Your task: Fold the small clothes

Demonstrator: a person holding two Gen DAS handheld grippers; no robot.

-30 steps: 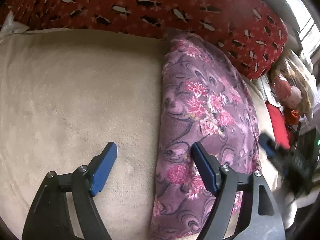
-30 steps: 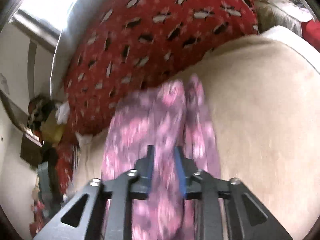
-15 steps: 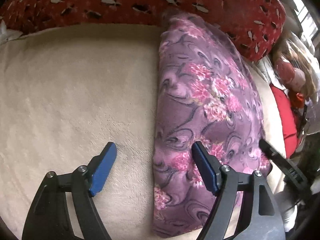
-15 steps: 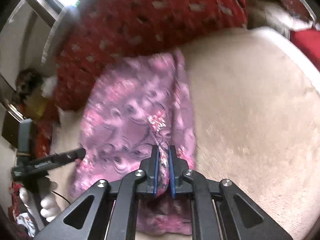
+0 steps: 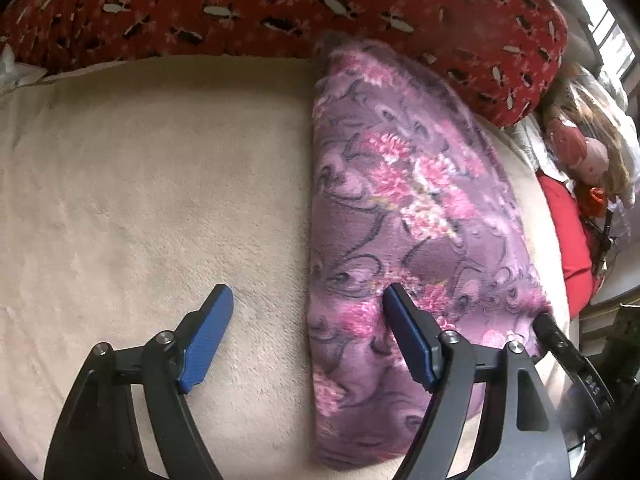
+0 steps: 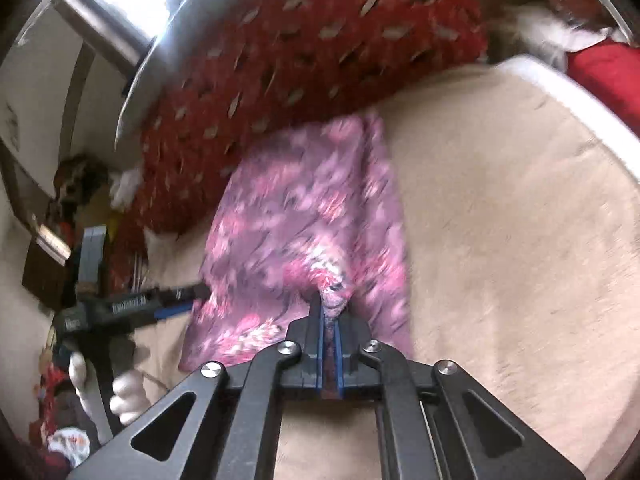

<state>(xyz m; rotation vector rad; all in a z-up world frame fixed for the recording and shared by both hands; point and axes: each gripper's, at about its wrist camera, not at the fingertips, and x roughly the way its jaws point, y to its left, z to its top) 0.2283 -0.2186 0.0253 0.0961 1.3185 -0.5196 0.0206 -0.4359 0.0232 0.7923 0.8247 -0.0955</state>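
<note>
A long purple fleece garment with pink flowers (image 5: 404, 216) is seen laid out in a narrow folded strip on the cream plush bed cover (image 5: 152, 184), its far end tucked up against the red patterned pillow (image 5: 280, 4) that runs along the cover's far edge. In the right wrist view the same garment (image 6: 304, 216) is stretched from the pillow down toward the camera, and a pinch of its near end is bunched up between the blue pads. The right gripper (image 6: 329, 320) is clamped tight on that fold; the cloth is gathered into a little peak just past the fingertips, so the grip is judged secure.

The left gripper (image 5: 308, 300) is held wide, nothing between its fingers (image 5: 210, 332): one pad is poised over the bare cover, the other over the garment's long left edge near its near end. No cloth is touched by it, as far as can be made out.

The step in hand is judged to be a lengthwise fold, the near end to be carried up toward the pillow. To be done well, the pinched end should be lifted only enough to clear the fleece beneath, then drawn straight along the strip so the side edges are kept lined up. The open gripper would best be pressed down at the intended crease, so the lower layer is not dragged. Fleece clings to plush; a slow pull is advised, with release only once the end is laid flat.
</note>
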